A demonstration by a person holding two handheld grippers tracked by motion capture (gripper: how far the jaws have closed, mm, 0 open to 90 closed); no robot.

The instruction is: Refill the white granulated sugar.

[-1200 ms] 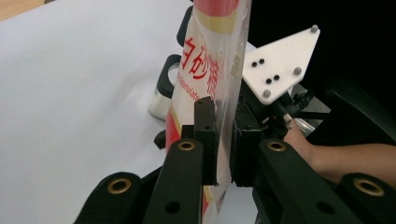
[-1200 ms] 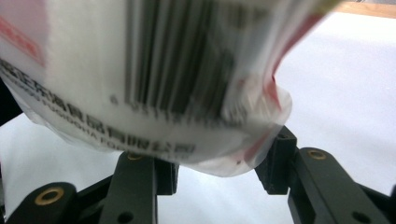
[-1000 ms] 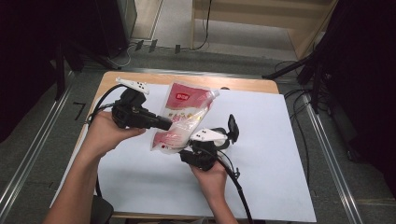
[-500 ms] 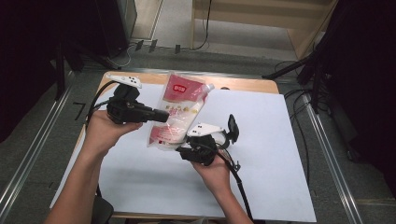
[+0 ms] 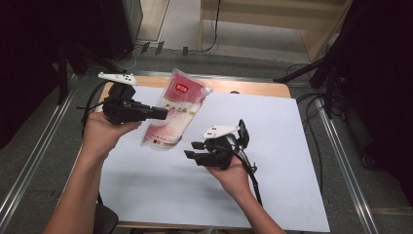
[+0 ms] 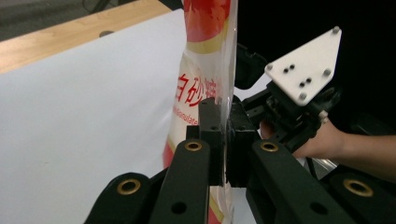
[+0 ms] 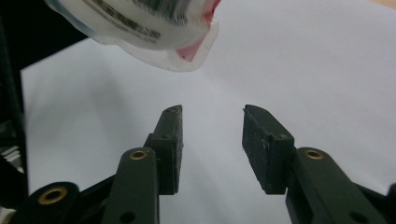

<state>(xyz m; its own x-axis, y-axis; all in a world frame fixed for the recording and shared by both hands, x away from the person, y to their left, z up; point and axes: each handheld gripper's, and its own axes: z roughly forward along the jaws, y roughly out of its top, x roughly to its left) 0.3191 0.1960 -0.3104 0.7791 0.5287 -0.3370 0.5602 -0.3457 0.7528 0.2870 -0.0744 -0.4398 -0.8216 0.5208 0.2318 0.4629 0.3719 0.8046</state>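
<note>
A clear bag of white sugar with a red label (image 5: 175, 109) hangs tilted above the white sheet (image 5: 282, 146). My left gripper (image 5: 161, 113) is shut on the bag's left edge. In the left gripper view the jaws pinch the bag (image 6: 205, 70) at its side seam, with the gripper (image 6: 224, 140) closed flat on the plastic. My right gripper (image 5: 194, 150) sits low to the right of the bag's bottom end, open and holding nothing. In the right gripper view the bag's lower corner (image 7: 154, 28) hangs above the open gripper (image 7: 212, 140), apart from it.
The white sheet covers most of a wooden table (image 5: 253, 87). Metal rails (image 5: 341, 161) run along both sides. Cables lie on the floor beyond the table's far edge. The other hand's gripper with its white plate (image 6: 303, 70) shows behind the bag in the left gripper view.
My left gripper has lifted the bag up off the sheet and tilted it more upright. My right gripper now stands apart from the bag's bottom end.
</note>
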